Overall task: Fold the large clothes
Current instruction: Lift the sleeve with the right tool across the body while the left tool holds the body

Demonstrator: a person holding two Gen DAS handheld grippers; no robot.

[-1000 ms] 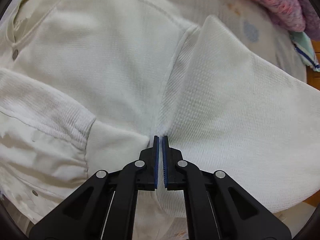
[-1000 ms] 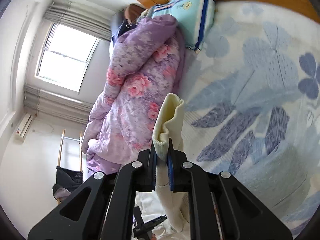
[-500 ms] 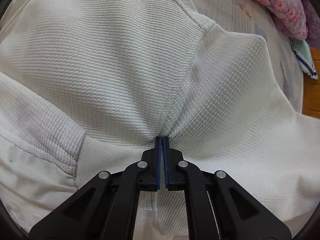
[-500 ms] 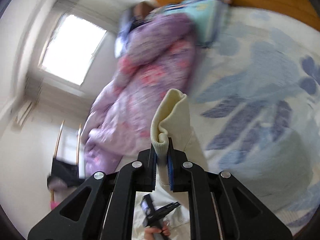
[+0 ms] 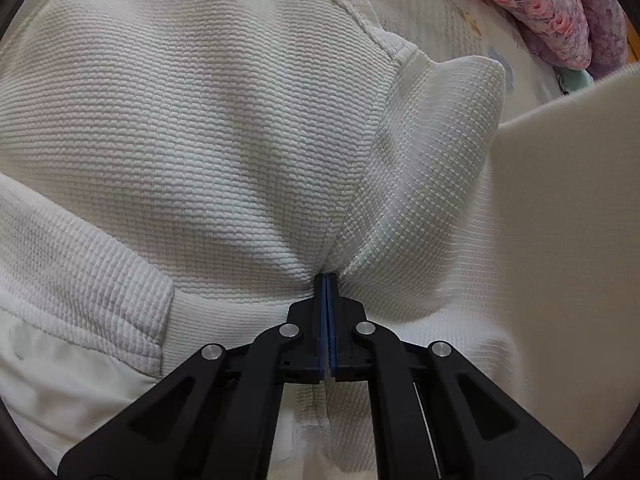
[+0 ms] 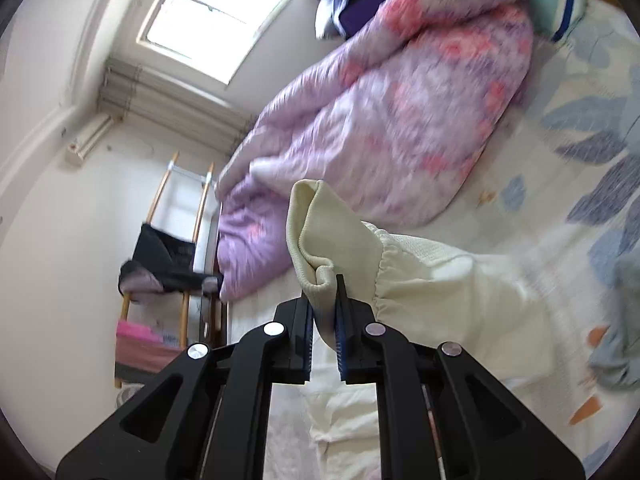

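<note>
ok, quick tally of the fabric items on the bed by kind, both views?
Cream garment: 1
Purple floral quilt: 1
Teal pillow with blue stripe: 1
Leaf-print bedsheet: 1
Total: 4

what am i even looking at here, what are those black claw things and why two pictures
Each black claw is a hand-held gripper with a camera looking along its two fingers, so each picture is one gripper's own view. The left gripper is shut, pinching a fold of a white textured garment spread on the bed. The right gripper is clamped on the garment's ribbed cuff, with the sleeve trailing off to the side. Behind it lie a purple floral quilt and the leaf-patterned sheet.
</note>
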